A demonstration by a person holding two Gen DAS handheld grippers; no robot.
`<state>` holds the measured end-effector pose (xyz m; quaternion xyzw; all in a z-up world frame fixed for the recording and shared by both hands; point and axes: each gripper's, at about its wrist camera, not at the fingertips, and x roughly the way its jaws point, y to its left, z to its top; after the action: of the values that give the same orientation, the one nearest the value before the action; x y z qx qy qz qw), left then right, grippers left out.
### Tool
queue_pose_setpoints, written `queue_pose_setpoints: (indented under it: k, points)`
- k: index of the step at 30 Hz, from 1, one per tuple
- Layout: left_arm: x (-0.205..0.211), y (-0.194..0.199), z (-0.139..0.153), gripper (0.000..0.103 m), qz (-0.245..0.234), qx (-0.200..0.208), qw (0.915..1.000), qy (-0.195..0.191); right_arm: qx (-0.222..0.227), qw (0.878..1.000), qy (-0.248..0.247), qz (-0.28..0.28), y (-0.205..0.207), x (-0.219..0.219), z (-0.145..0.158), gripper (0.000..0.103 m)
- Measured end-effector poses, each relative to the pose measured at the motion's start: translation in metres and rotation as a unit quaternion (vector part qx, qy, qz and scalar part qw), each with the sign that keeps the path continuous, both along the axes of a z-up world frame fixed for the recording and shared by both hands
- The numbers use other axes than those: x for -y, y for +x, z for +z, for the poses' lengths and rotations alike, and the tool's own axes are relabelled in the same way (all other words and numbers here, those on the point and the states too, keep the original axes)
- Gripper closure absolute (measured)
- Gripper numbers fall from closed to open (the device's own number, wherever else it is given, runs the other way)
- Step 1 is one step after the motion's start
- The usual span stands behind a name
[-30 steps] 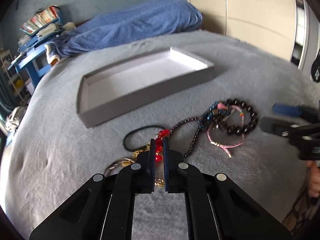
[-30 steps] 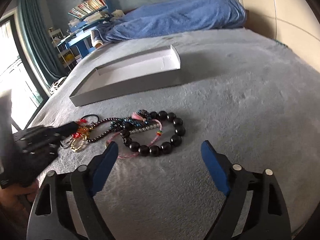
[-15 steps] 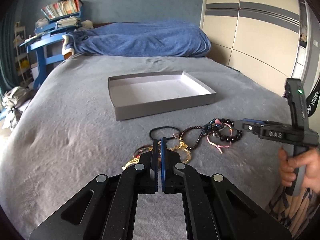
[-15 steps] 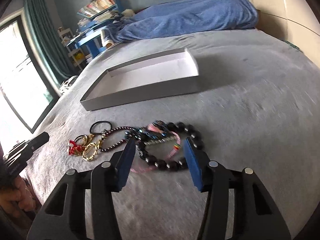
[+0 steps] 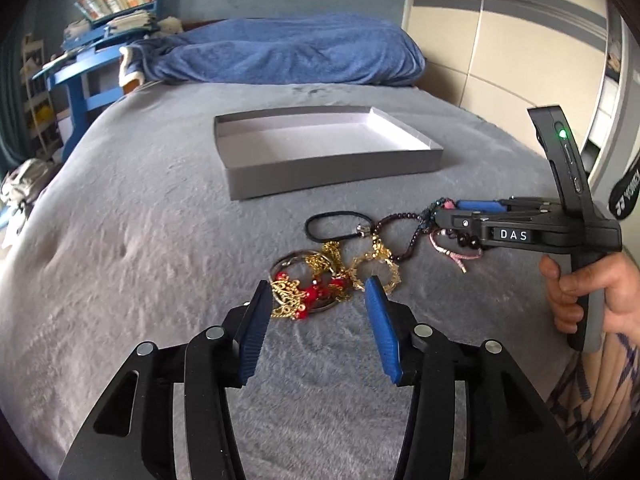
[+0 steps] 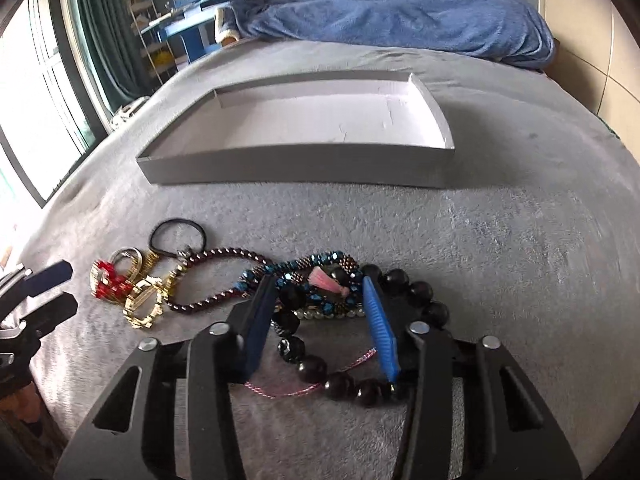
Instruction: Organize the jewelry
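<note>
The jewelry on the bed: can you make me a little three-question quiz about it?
1. True or false: the gray box already holds jewelry.
2. What lies between the fingers of the right gripper? A) black hair tie B) black bead bracelet C) nothing
3. What colour are the beads in the gold chains before the left gripper?

Key: 1 false; 2 B; 3 red.

jewelry in a tangle on grey bed: gold chains with red beads (image 5: 308, 288), black hair tie (image 5: 334, 226), dark bead strand (image 6: 208, 284), blue beads with pink tassel (image 6: 316, 276), big black bead bracelet (image 6: 400, 292). shallow grey box (image 6: 296, 160) just beyond, upright, open.
</note>
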<state>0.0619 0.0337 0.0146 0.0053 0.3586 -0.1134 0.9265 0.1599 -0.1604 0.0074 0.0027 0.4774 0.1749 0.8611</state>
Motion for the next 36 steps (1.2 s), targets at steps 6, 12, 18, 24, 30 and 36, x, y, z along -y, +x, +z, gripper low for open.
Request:
queue_pose_setpoints:
  k: [6, 12, 18, 24, 30, 36]
  points:
    - [0.002, 0.017, -0.013, 0.053, 0.025, -0.017, 0.9988, 0.039, 0.011, 1.0, 0.002, 0.007, -0.004, 0.0, 0.001, 0.079]
    - [-0.005, 0.015, -0.013, 0.093, 0.022, -0.021, 0.9995, 0.014, 0.028, 0.999, 0.027, 0.002, -0.01, 0.004, 0.012, 0.083]
    - [-0.017, 0.003, 0.004, 0.102, 0.033, 0.019, 0.9991, -0.017, 0.049, 0.996, 0.078, -0.017, -0.014, 0.019, 0.033, 0.088]
    - [-0.016, 0.009, 0.002, 0.075, 0.037, 0.004, 0.9993, -0.005, 0.052, 0.993, 0.099, -0.028, -0.014, 0.026, 0.042, 0.088]
    - [0.001, 0.013, 0.002, 0.028, 0.021, 0.012, 0.9994, 0.026, 0.059, 0.993, 0.096, -0.025, -0.018, 0.024, 0.044, 0.088]
    - [0.0, 0.031, -0.014, 0.074, 0.032, -0.033, 0.9986, 0.026, 0.075, 0.991, 0.107, -0.021, -0.024, 0.02, 0.054, 0.088]
